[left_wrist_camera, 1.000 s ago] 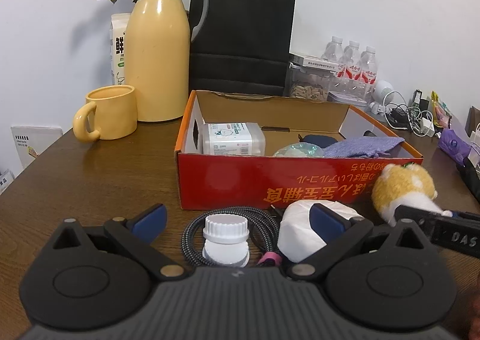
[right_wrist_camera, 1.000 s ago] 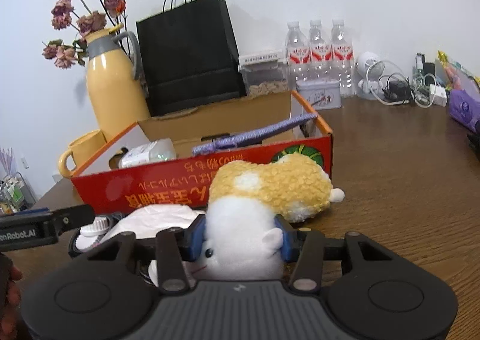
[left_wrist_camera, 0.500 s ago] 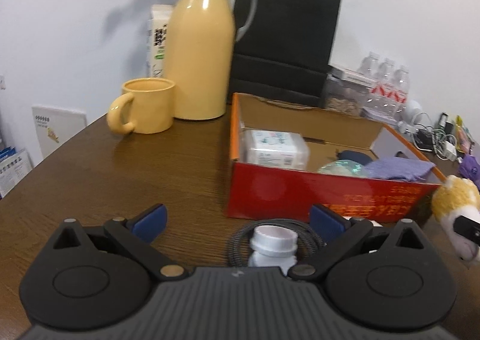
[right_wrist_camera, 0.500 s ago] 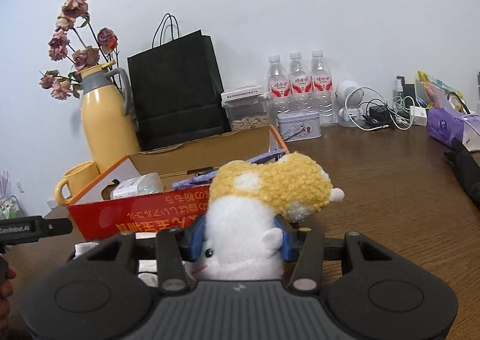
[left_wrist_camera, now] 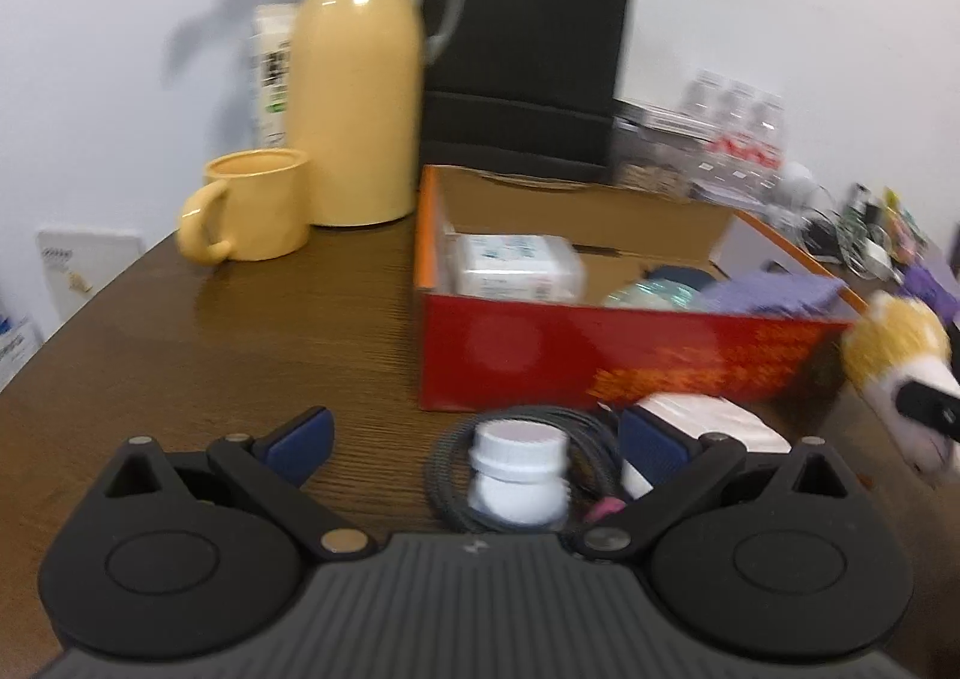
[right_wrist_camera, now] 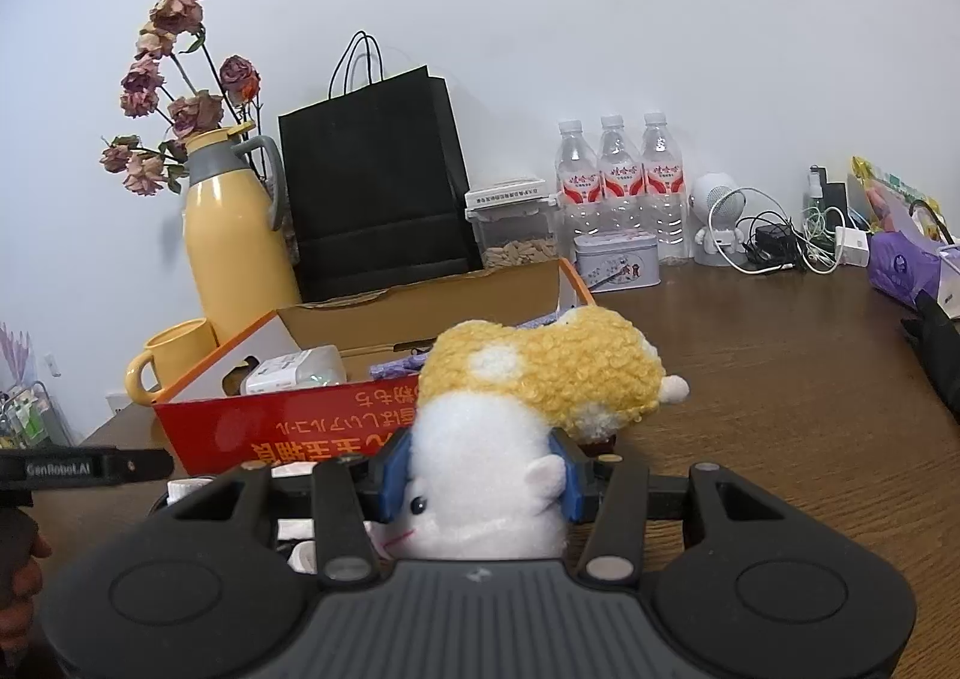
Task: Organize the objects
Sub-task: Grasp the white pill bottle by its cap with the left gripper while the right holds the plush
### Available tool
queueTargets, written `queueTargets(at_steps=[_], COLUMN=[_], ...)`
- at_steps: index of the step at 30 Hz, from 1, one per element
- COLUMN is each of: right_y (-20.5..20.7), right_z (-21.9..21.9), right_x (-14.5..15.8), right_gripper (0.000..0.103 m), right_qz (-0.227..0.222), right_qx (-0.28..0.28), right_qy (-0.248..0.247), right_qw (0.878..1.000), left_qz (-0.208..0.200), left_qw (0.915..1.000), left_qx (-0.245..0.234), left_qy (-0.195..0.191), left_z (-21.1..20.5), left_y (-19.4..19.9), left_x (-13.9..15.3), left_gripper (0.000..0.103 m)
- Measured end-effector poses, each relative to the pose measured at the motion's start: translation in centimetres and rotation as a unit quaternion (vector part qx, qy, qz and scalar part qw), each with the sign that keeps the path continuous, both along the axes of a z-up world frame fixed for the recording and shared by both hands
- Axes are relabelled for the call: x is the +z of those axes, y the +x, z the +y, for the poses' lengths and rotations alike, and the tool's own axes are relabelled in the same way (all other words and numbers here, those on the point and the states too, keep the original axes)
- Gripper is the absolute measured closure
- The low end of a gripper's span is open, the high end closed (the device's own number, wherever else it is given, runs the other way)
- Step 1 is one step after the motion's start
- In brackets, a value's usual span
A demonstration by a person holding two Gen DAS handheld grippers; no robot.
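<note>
Plush hamster [right_wrist_camera: 528, 397] lifted higher, red box [left_wrist_camera: 600, 361] holding wipes pack [left_wrist_camera: 516, 265]

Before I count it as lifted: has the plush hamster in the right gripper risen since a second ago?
Yes. The plush hamster, clamped in the right gripper, now covers the red box's top rim; earlier it sat below that rim, against the front wall.

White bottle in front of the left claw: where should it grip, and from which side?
Grip the white bottle low on its body, under the wider ribbed cap, coming level from the near side. It stands upright inside the coiled cable, between the open left claw pads.
</note>
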State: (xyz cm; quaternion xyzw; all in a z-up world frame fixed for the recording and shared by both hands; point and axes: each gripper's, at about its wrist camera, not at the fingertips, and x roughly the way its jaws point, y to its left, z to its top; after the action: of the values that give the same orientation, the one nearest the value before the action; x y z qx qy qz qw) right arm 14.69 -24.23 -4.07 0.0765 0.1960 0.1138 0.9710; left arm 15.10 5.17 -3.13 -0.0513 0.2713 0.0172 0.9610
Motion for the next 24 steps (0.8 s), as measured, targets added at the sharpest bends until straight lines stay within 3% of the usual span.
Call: queueTargets(at_steps=[2,4,8,12,15,24], right_y=[0.0,-0.1,-0.1,-0.3,-0.4,-0.5], right_z=[0.1,0.2,0.5,0.7,0.7,0.7], right_x=[0.0,0.0,0.0,0.0,0.0,0.2], right_gripper=[0.057,0.057,0.057,0.057,0.057,0.057], right_qz=[-0.001,-0.001,0.001,-0.001,-0.002,-0.008], right_qx=[0.002,0.005,0.012,0.017,0.018,0.018], right_qy=[-0.002,-0.005,-0.009,-0.010,-0.010,-0.011], right_qw=[1.000,1.000,1.000,1.000,1.000,1.000], left_qz=[-0.004,-0.004,0.005,0.030,0.027,-0.014], left_qw=[0.9998,0.9995,0.9991,0.9987,0.9986,0.9996], left_qx=[-0.014,-0.026,-0.035,-0.040,-0.038,-0.018], left_qy=[0.009,0.016,0.022,0.008,-0.023,-0.016], left_z=[-0.7,-1.3,-1.8,-1.5,-0.6,-0.3], left_y=[-0.1,0.1,1.0,2.2,2.1,0.7], left_x=[-0.2,-0.4,-0.9,-1.6,-1.6,-0.5], left_gripper=[0.003,0.017,0.035,0.063,0.064,0.064])
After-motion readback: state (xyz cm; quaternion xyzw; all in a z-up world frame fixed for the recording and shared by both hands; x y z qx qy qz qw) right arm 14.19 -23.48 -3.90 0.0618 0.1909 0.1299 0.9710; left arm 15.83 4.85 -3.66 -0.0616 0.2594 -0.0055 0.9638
